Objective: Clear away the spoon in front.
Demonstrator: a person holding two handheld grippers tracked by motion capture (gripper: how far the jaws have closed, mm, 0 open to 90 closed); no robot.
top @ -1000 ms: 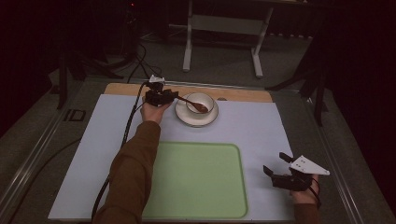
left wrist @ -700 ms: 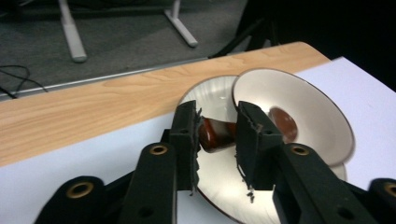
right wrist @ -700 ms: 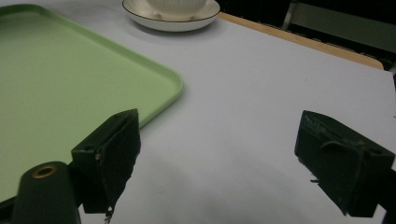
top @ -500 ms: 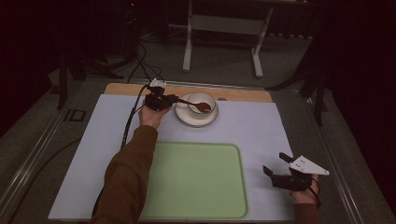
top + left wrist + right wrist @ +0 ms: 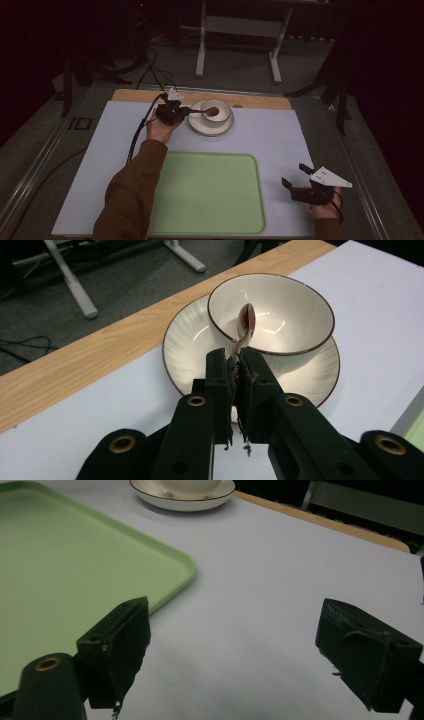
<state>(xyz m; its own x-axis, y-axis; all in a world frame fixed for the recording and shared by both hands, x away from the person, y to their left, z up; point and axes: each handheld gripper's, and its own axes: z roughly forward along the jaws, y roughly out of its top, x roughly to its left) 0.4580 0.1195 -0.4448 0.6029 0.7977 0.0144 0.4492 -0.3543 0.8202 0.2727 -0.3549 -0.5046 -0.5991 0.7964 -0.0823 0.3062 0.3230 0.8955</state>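
A white bowl (image 5: 220,111) (image 5: 280,315) with a brown rim sits on a white saucer (image 5: 200,127) (image 5: 185,347) at the back of the table. A brown spoon (image 5: 206,112) (image 5: 246,322) lies with its scoop inside the bowl and its handle out over the rim. My left gripper (image 5: 183,113) (image 5: 236,362) is shut on that handle, just left of the saucer. My right gripper (image 5: 295,176) (image 5: 250,635) rests open near the table's front right corner, nothing between its jaws. The saucer (image 5: 185,500) also appears at the top of the right gripper view.
A pale green tray (image 5: 210,190) (image 5: 60,565) lies at the front middle of the white mat (image 5: 280,140). A wooden strip (image 5: 260,101) (image 5: 75,370) runs along the far edge. Cables (image 5: 142,125) trail from the left gripper. A metal stand (image 5: 237,30) is on the floor beyond.
My left gripper with the spoon has drawn slightly left and back, and the spoon's scoop now lies higher in the bowl. The right gripper has stayed put.
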